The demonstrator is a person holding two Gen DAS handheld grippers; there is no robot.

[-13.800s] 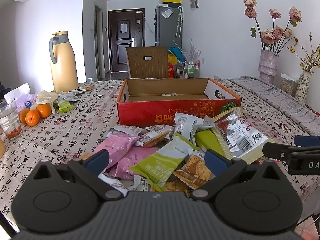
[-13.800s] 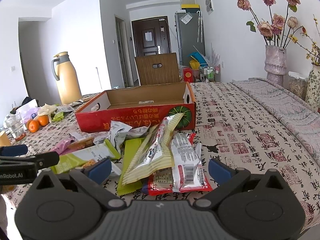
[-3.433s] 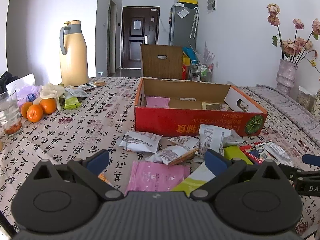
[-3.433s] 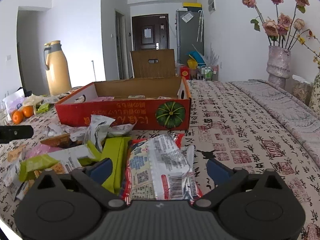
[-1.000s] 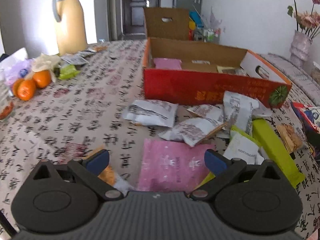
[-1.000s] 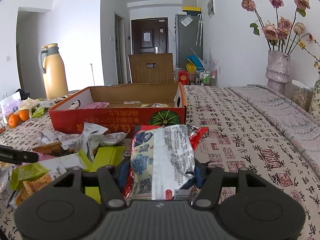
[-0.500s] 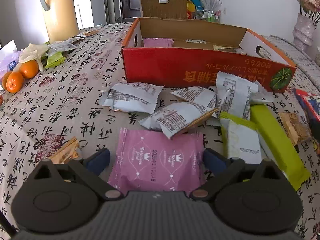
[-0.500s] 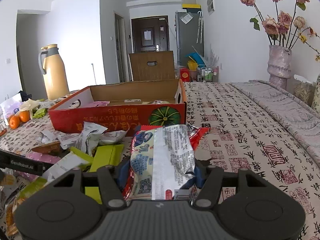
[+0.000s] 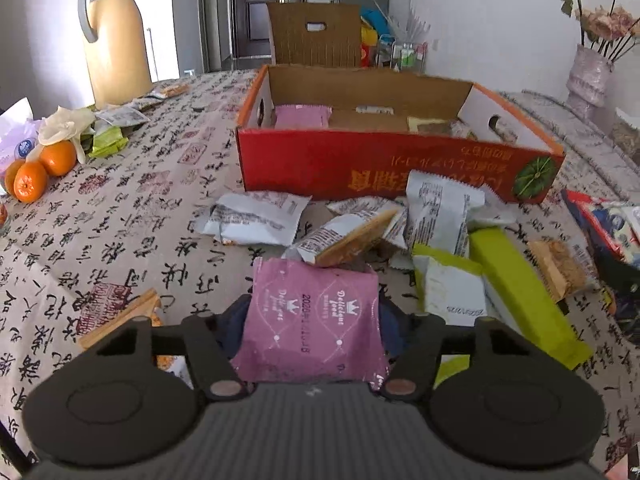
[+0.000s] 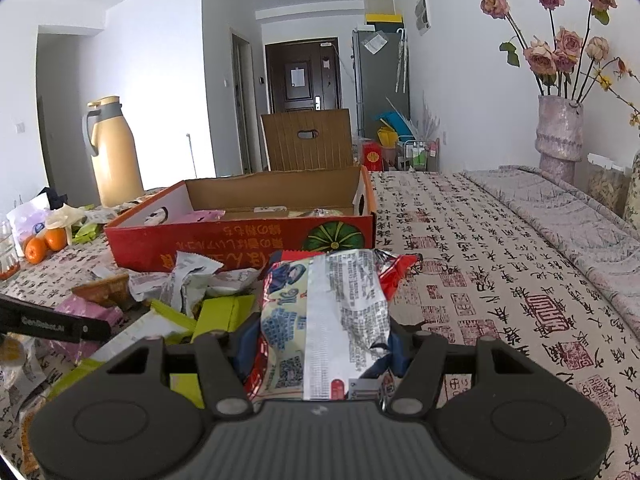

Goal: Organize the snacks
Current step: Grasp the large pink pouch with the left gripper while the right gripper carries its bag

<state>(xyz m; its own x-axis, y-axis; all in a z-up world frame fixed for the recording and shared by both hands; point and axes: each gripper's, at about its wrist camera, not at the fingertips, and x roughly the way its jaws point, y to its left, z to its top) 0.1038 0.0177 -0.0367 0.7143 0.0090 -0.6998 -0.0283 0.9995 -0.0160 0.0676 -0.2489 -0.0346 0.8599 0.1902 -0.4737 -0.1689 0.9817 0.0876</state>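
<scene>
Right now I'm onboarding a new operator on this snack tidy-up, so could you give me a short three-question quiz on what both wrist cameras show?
1. True or false: the left gripper is shut on the flat pink foil snack packet.
2. What does the right gripper hold? A) an orange B) the red-edged blue-and-silver crinkly snack bag C) nothing
3. Fill in: a second pink packet already lies inside the red cardboard ___.

Key: 1 true; 2 B; 3 box.

left gripper (image 9: pixel 314 320): black ribbed body, blue pads | right gripper (image 10: pixel 320 336): same, round discs, brass screws
</scene>
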